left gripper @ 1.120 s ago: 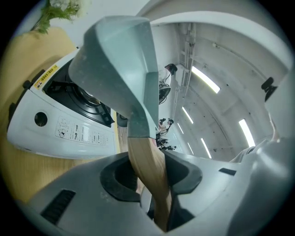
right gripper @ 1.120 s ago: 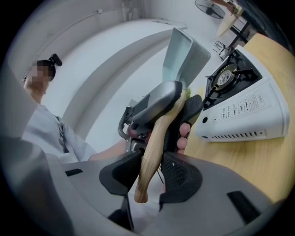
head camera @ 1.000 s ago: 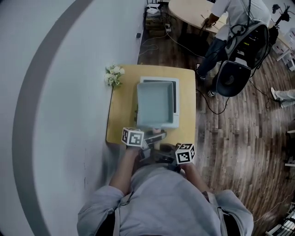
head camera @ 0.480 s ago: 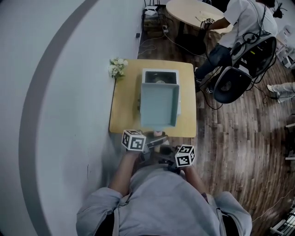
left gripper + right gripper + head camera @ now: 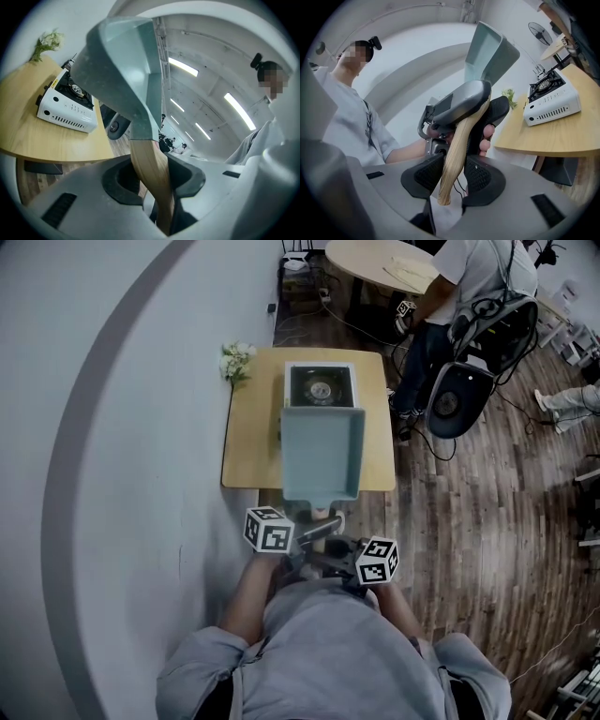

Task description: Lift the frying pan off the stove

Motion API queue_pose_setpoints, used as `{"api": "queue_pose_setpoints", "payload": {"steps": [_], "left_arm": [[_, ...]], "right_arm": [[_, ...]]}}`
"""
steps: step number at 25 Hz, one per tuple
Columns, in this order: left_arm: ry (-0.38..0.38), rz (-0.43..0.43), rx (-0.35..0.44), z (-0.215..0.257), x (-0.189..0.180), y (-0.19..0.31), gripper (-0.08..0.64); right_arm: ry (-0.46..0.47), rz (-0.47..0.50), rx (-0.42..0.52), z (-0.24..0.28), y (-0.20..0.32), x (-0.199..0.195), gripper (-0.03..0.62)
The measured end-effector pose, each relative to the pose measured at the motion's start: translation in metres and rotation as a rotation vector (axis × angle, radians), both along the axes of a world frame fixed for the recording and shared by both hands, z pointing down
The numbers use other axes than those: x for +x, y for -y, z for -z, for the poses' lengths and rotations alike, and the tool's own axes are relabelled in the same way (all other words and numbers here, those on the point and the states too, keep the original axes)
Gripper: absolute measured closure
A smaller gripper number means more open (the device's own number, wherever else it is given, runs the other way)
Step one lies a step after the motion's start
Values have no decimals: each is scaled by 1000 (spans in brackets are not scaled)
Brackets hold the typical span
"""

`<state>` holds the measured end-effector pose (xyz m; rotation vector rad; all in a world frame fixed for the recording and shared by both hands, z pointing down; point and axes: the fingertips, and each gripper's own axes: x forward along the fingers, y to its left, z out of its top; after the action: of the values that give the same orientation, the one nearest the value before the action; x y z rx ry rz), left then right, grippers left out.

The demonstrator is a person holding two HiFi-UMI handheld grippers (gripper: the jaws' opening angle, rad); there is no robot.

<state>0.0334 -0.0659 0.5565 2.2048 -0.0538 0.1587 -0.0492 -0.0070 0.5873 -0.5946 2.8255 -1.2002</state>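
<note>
We are holding the frying pan [image 5: 322, 454] clear of the stove [image 5: 321, 387], so we are judging the lift itself as done and the carry as the step in hand. The left gripper [image 5: 154, 176] is clamping its part-closed jaws on the wooden handle [image 5: 149, 164] just below the pan body. The right gripper [image 5: 452, 176] is pinching the tail end of the same handle, its jaws likewise part closed around the wood.

The pan is hanging above the near half of the table [image 5: 246, 446], with the handle reaching out past the near edge toward us. The stove is sitting at the far edge with its burner bare.

The next move, as we are reading it, is calling for both grips to hold firm and the pan to stay level while we are picking a place to set it down.

A bunch of flowers [image 5: 234, 360] is lying at the far left corner, near the stove. Beyond the far right corner a person [image 5: 450, 296] is standing by an office chair [image 5: 459, 399], well apart from our path. The pan is hiding the tabletop beneath it, so we are unable to tell what lies there.
</note>
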Motion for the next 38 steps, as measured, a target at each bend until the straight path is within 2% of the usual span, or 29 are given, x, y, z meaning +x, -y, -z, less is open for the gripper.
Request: {"api": "queue_pose_setpoints", "payload": {"steps": [9,15,21,33,38], "left_arm": [[-2,20,15,4,-9,-37,433],[-10,53,18,8,0,-48,433],[-30,74,21,16,5,-28,434],[3,64,39,14,20,-55,434],[2,57,35,13,14,-38,433]], "right_arm": [[-1,22,8,4,-38,-8,466],[-15,67,24,7,-52,4,466],[-3,77,29,13,-34,12,468],[4,82,31,12,-60,24,468],[4,75,26,12,-43,18,468]]}}
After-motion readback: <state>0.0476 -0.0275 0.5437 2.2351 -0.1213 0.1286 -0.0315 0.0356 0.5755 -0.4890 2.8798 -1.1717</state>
